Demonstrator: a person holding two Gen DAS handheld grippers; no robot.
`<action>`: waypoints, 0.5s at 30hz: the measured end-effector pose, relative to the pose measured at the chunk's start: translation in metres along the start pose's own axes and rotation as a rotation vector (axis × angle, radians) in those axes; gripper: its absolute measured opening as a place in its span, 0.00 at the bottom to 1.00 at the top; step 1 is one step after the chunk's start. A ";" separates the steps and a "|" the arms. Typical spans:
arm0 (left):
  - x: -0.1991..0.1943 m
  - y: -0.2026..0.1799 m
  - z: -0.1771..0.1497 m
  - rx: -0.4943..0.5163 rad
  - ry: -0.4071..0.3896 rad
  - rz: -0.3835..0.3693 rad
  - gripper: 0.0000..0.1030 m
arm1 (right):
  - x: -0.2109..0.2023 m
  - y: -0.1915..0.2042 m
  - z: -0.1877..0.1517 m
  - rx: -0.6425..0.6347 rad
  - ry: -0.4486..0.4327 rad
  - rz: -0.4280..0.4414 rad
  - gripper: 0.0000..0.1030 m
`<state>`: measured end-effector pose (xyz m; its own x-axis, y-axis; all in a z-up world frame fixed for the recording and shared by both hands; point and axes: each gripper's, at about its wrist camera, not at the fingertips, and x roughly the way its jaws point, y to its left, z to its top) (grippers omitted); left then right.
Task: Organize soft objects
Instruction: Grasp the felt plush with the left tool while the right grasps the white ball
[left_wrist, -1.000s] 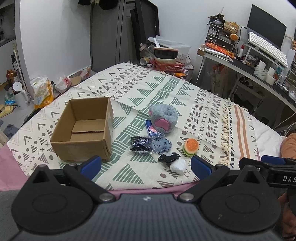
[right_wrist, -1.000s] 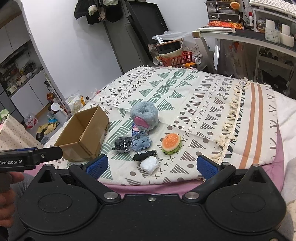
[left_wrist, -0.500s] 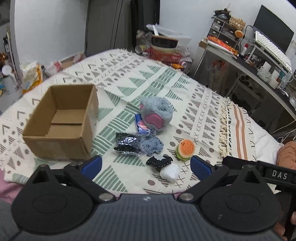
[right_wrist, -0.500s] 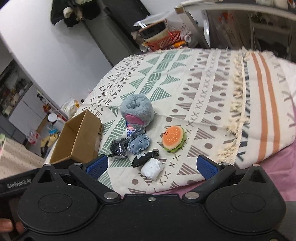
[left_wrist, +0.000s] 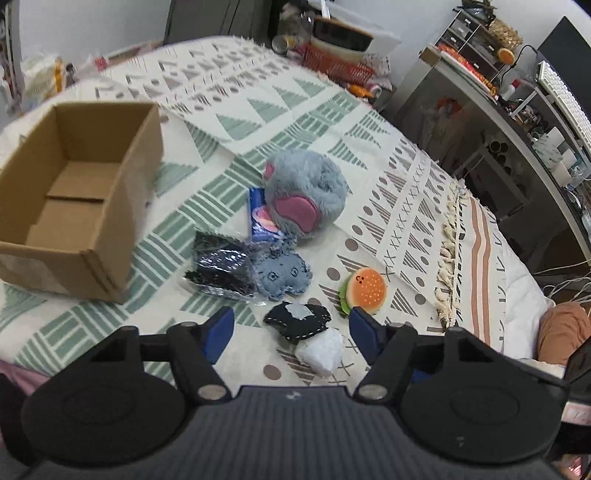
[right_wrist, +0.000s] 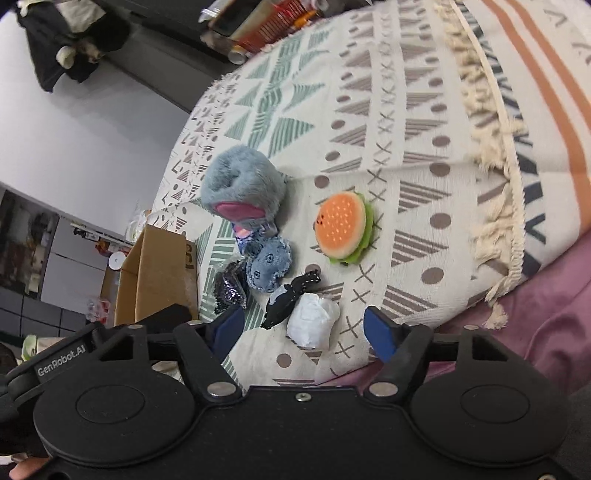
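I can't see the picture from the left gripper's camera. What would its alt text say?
Small soft toys lie clustered on a patterned blanket: a grey plush ball, a burger, a denim toy. An empty cardboard box stands left; the left gripper hovers, jaws closing on nothing.

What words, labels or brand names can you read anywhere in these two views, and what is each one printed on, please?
"GenRobot.AI": white lettering on the black bar of the left gripper's body, at the lower left of the right wrist view.
Dark printing on the cardboard box side: cut off, unreadable.
Blue packet under the grey plush: print blurred, unreadable.
Small marks on the denim toy: too small to read.
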<state>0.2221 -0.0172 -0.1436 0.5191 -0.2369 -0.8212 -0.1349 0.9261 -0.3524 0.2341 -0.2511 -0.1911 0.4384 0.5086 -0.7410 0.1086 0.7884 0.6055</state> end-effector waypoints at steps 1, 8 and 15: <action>0.004 0.000 0.001 -0.003 0.006 -0.002 0.62 | 0.003 0.000 0.000 0.004 0.004 0.002 0.66; 0.038 0.004 0.005 -0.049 0.046 -0.038 0.57 | 0.024 -0.009 0.003 0.055 0.056 0.015 0.56; 0.069 0.014 0.001 -0.130 0.084 -0.088 0.56 | 0.044 -0.017 0.006 0.104 0.100 0.002 0.52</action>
<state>0.2570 -0.0204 -0.2050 0.4620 -0.3441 -0.8174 -0.2033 0.8560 -0.4753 0.2570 -0.2442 -0.2325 0.3482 0.5464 -0.7617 0.2019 0.7498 0.6301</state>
